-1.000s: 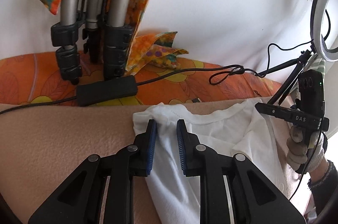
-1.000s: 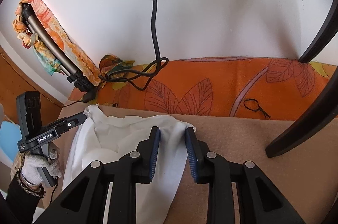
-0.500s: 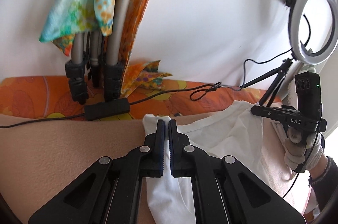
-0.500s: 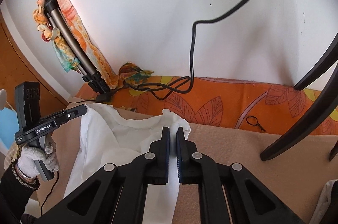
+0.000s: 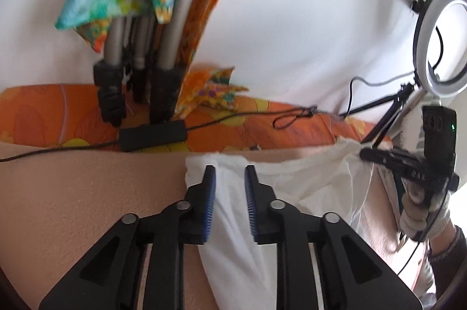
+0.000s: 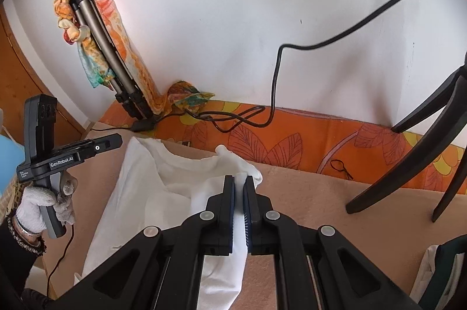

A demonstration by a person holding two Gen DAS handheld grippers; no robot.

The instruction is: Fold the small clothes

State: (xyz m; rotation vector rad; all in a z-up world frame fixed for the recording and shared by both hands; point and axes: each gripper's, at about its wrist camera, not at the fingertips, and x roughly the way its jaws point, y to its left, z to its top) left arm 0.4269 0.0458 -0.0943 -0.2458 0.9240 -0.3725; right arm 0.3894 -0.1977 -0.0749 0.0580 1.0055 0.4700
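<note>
White shirt [image 6: 163,193] cloth is pinched between the closed jaws of the right gripper [image 6: 238,193], which grips a bunched shoulder or sleeve corner at the garment's far right edge, the lump of fabric poking out just beyond the fingertips [image 6: 229,184]. The left gripper [image 5: 230,178] has its jaws parted, with the blue-ribbed pads [image 5: 210,193] on either side of the opposite top corner of the shirt; cloth lies between them but nothing is clamped, so on that side the garment simply rests on the tan blanket [image 5: 73,193]. Moving outward, the shirt lies collar end toward the orange leaf-print cloth [image 6: 292,140] that runs along the white wall, and its body trails back under both tools, loosely rumpled rather than flat, with a raised ridge running to the right gripper's hold. No crisp crease or stacked layers are visible, so I judge the fold to be at an early stage: the garment is being spread or a side drawn inward, and the main folds remain to be made. Further out, a tripod [image 6: 102,53] draped with a patterned scarf leans at the wall, a black cable [image 6: 274,76] loops across the orange cloth, and a ring light [image 5: 440,38] stands by the right edge in the left wrist view.
</note>
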